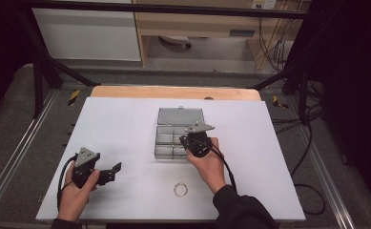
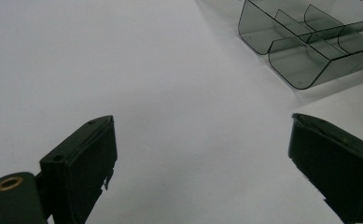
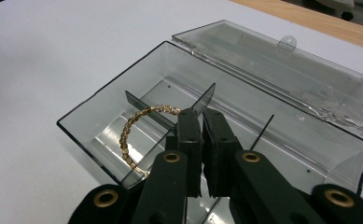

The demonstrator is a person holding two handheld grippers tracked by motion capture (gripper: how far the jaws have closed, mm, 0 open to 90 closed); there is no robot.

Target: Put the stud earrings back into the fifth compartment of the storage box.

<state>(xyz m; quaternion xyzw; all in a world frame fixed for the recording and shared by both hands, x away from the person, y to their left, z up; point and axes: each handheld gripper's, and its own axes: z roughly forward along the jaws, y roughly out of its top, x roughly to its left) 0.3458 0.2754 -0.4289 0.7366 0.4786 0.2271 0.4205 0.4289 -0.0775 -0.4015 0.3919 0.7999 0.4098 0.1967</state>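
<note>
Right gripper (image 3: pixel 201 122) pinches a gold bracelet (image 3: pixel 133 133) over the open box (image 3: pixel 244 107) (another ring (image 1: pixel 180 189) waits near the tabletop's front edge); left gripper (image 2: pixel 202 154) gapes empty.

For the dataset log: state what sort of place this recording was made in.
Probably a lab set up for recording demonstrations, not a home. A white-topped table stands inside a black metal frame, loose cables hang by the back wall, and a person works a clear compartment box with handheld grippers.

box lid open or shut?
Open. In the right gripper view the clear lid is swung back flat on the table behind the compartment box, leaving the dividers exposed and a gold bracelet partly inside.
</note>
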